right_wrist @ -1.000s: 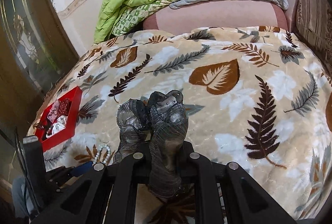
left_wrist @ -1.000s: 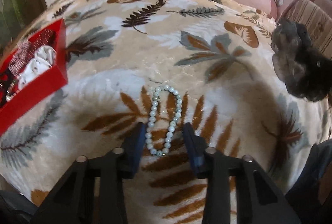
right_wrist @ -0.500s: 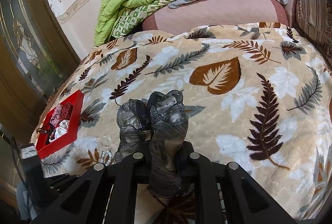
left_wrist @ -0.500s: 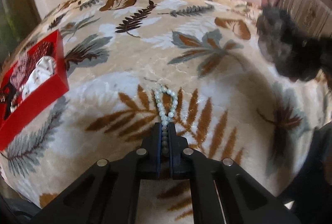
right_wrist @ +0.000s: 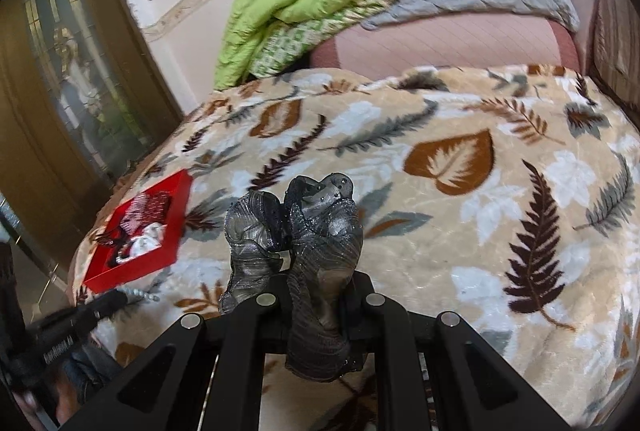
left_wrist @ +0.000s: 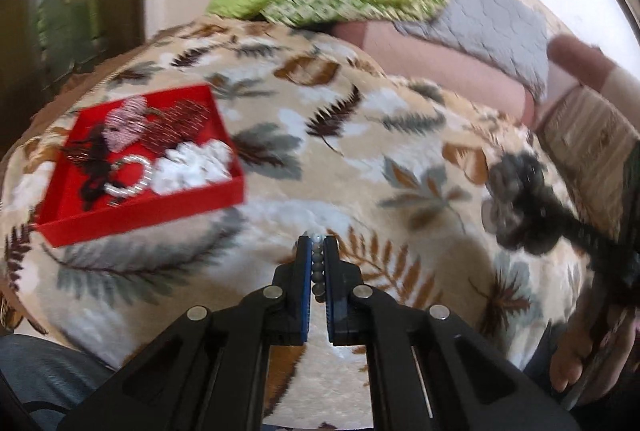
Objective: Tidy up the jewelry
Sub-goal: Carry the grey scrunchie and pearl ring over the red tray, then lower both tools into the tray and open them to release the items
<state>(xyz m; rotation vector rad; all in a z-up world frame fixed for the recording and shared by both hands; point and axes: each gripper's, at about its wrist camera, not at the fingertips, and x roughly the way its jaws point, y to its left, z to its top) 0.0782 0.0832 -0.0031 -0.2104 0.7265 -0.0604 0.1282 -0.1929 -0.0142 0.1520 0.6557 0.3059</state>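
The pearl bracelet (left_wrist: 317, 271) runs lengthwise along the left gripper (left_wrist: 317, 251), pinched between its pads. The right gripper (right_wrist: 320, 295) clamps a dark glittery hair bow (right_wrist: 304, 231), which stands upright above its fingers.

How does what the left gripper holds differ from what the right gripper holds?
The left gripper is shut on a bead bracelet, a thin string of small pale round beads; the right gripper is shut on a dark fabric piece, bulky, crumpled and glittery grey-black. The bracelet barely clears its fingertips; the fabric bulges far past them. Both are held above the leaf-print blanket, outside the red box.
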